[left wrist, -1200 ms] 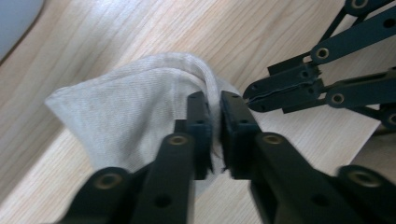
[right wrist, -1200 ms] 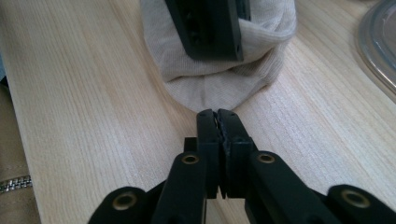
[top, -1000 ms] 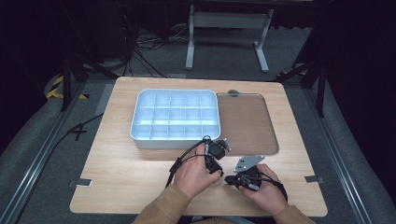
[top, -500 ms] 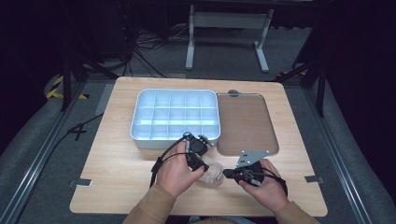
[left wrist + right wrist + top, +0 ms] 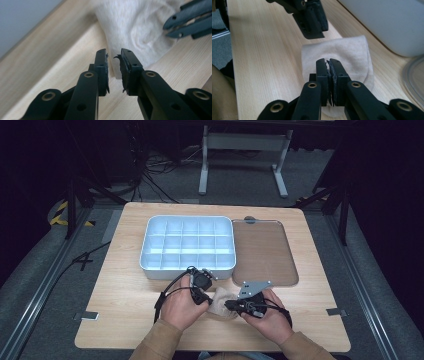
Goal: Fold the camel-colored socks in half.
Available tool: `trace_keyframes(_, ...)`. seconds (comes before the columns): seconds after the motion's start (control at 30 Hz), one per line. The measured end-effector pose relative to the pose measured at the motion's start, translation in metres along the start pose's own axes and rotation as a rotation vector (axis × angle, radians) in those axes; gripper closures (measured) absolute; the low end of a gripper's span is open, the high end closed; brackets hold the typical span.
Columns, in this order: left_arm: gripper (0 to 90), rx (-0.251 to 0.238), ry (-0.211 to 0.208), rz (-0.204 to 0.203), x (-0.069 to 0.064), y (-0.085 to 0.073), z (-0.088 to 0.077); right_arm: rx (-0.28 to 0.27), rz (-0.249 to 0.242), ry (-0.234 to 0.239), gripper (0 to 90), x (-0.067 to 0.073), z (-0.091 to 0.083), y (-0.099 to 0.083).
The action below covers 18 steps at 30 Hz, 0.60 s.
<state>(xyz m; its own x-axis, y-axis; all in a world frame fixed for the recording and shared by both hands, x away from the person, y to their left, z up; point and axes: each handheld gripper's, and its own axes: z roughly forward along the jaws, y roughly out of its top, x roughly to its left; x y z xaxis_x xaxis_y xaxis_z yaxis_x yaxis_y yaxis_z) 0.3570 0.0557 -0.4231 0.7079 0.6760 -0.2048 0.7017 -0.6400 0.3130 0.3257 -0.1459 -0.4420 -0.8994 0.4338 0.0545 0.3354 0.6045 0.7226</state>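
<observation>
A beige cloth (image 5: 220, 303) lies crumpled on the wooden table (image 5: 125, 305) between the two hands, just in front of the tray. My right gripper (image 5: 231, 305) comes at it from the right, and in the right gripper view its jaws (image 5: 328, 62) are shut on the near edge of the cloth (image 5: 352, 50). My left gripper (image 5: 204, 296) sits at the cloth's left side. Its jaws (image 5: 114, 53) have just been closing and stand a narrow gap apart, with the cloth's edge (image 5: 135, 27) just beyond the tips and no pad pressing on it. The right gripper (image 5: 168, 30) shows at the upper right of that view.
A white tray (image 5: 187, 267) with several empty compartments stands just behind the hands. A clear flat lid (image 5: 262, 250) lies to its right. The tray's wall (image 5: 387, 22) and the lid's rim (image 5: 414, 80) are close on the right gripper's far side.
My left gripper has moved left, away from the right one, and the beige cloth now shows between the two hands. The right hand has shifted slightly left.
</observation>
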Motion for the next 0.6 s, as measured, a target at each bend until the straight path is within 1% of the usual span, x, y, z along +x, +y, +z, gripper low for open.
trace_keyframes(0.1,79.9,0.032,-0.042,-0.001,-0.002,0.001,0.004,0.009,0.002,-0.013,86.7,-0.003,-0.002,-0.003)
trace_keyframes(0.13,80.3,0.039,-0.052,-0.002,-0.003,0.001,0.004,0.012,0.005,-0.019,86.7,-0.004,-0.004,-0.004)
trace_keyframes(0.17,80.9,0.039,-0.073,-0.005,-0.004,0.001,0.005,0.014,0.008,-0.022,86.5,-0.005,-0.005,-0.004)
trace_keyframes(0.2,81.6,0.052,-0.086,0.000,-0.006,0.002,0.006,0.015,0.010,-0.026,86.2,-0.006,-0.006,-0.006)
trace_keyframes(0.23,81.8,0.052,-0.086,0.000,-0.006,0.002,0.006,0.017,0.010,-0.033,85.9,-0.007,-0.007,-0.007)
trace_keyframes(0.27,81.8,0.063,-0.106,-0.004,-0.008,0.002,0.008,0.017,0.010,-0.033,85.9,-0.007,-0.007,-0.007)
trace_keyframes(0.3,82.2,0.078,-0.118,0.005,-0.010,0.003,0.008,0.021,0.011,-0.041,85.5,-0.009,-0.008,-0.009)
trace_keyframes(0.33,82.4,0.081,-0.143,0.015,-0.012,0.004,0.011,0.024,0.014,-0.043,85.3,-0.010,-0.009,-0.010)
trace_keyframes(0.37,82.3,0.086,-0.154,0.018,-0.014,0.005,0.012,0.025,0.012,-0.048,85.1,-0.012,-0.010,-0.012)
trace_keyframes(0.4,82.2,0.083,-0.158,0.017,-0.016,0.005,0.012,0.027,0.015,-0.054,85.1,-0.013,-0.010,-0.013)
trace_keyframes(0.43,82.2,0.072,-0.157,0.025,-0.018,0.006,0.011,0.027,0.011,-0.057,85.0,-0.015,-0.011,-0.014)
trace_keyframes(0.47,81.9,0.046,-0.154,0.028,-0.019,0.006,0.008,0.026,0.011,-0.058,84.9,-0.016,-0.012,-0.014)
trace_keyframes(0.5,81.6,0.035,-0.149,0.034,-0.020,0.007,0.006,0.024,0.007,-0.060,84.9,-0.016,-0.012,-0.015)
trace_keyframes(0.57,81.0,-0.009,-0.133,0.045,-0.021,0.009,0.000,0.022,0.005,-0.061,84.7,-0.016,-0.013,-0.015)
trace_keyframes(0.6,80.9,-0.041,-0.122,0.058,-0.021,0.011,-0.003,0.021,0.001,-0.063,84.6,-0.016,-0.013,-0.015)
